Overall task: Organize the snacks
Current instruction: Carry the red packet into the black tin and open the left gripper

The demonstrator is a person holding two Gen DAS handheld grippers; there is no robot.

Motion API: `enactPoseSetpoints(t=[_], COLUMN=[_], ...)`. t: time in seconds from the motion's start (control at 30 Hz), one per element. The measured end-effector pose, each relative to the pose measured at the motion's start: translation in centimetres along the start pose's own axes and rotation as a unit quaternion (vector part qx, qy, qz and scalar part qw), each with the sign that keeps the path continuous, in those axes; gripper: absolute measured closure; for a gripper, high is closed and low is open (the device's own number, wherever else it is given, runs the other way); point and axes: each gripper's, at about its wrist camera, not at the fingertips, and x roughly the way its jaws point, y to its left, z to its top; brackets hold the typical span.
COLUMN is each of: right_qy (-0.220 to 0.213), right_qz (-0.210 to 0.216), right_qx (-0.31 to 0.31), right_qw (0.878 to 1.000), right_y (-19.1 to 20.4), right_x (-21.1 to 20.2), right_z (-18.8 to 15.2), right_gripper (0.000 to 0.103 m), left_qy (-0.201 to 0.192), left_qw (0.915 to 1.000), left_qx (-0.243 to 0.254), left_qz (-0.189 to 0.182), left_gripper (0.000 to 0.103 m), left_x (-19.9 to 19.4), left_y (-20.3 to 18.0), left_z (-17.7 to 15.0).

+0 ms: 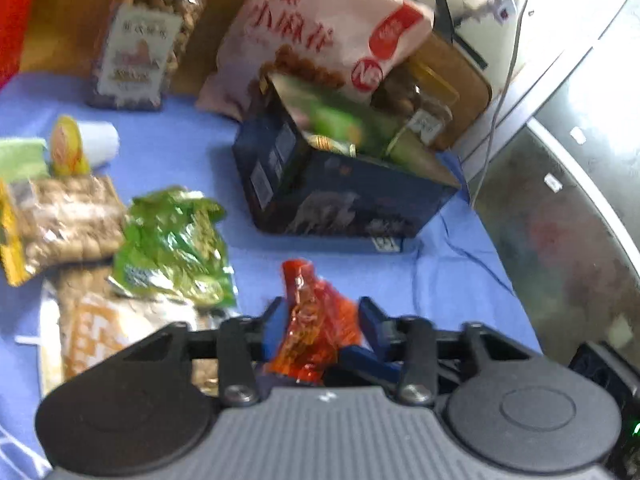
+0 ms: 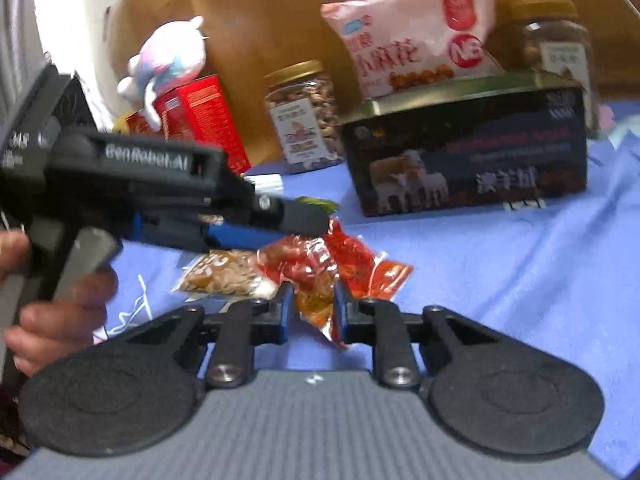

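the left tool (image 1: 320, 312) has its jaws closed on a red packet (image 1: 316, 320), pads pressing its sides. the right tool (image 2: 310, 304) pinches another red packet (image 2: 316, 300), which lies on the blue cloth (image 2: 500, 280) over the bench. to do this well, i'd lift each packet clear before carrying it to the box (image 1: 340, 200), which already looks full, and drop it into a gap beside the pink bag (image 1: 320, 32). the right view alone shows the left tool from the side, the hand (image 2: 60, 304) gripping it, and a nut packet (image 2: 228, 272); the left view alone shows the green bag (image 1: 172, 240).
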Motion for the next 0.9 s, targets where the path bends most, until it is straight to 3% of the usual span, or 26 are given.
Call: enactPoseSetpoints(t=[0.07,0.23,0.33,0.37,0.43,0.53,0.63,0.7,0.83,0.9], right_qy=[-0.002,-0.011,-0.035,-0.044,-0.054,-0.049,-0.044,-0.046,-0.048,-0.046], right_qz=[0.001,-0.002,-0.004,-0.009,-0.018,0.005,0.033,0.05,0.065,0.065], right_qx=[0.011,0.016,0.032,0.047,0.091,0.163,0.217,0.23,0.243,0.241], right_qw=[1.0,1.0,0.999,0.998,0.994,0.985,0.975,0.971,0.967,0.967], right_y=[-0.4,-0.7,-1.2,-1.6,-3.0,-5.2,-6.9,-7.3,-7.5,-7.5], right_x=[0.0,-0.2,-1.1,-1.4,-2.0,-2.3,-2.4,-2.7,-3.3,-3.7], right_z=[0.0,-0.1,-0.1,0.0,0.0,0.0,-0.2,-0.3,-0.8,-1.1], right_gripper=[0.081,0.079,0.062,0.053,0.051,0.051,0.047,0.047,0.049,0.051], left_qy=[0.003,0.005,0.0,0.001,0.0,-0.006,-0.01,-0.006,0.007,0.019], left_qw=[0.9999,0.9992,0.9995,0.9995,0.9993,0.999,0.9978,0.9967,0.9977,0.9979], left_qx=[0.003,-0.039,-0.025,-0.02,-0.008,-0.002,-0.013,-0.014,-0.013,-0.025], left_qz=[0.015,-0.007,-0.02,-0.024,-0.037,-0.044,-0.064,-0.08,-0.066,-0.056], left_gripper=[0.083,0.086,0.088,0.088,0.089,0.09,0.082,0.069,0.065,0.07], left_x=[0.5,0.5,0.1,0.1,-0.1,-0.1,0.2,0.4,1.7,2.4], left_y=[0.2,1.3,0.6,0.2,-0.6,-1.5,-1.9,-2.1,-2.3,-1.8], left_z=[-0.2,0.0,0.1,0.0,-0.1,0.0,0.3,0.5,0.2,0.0])
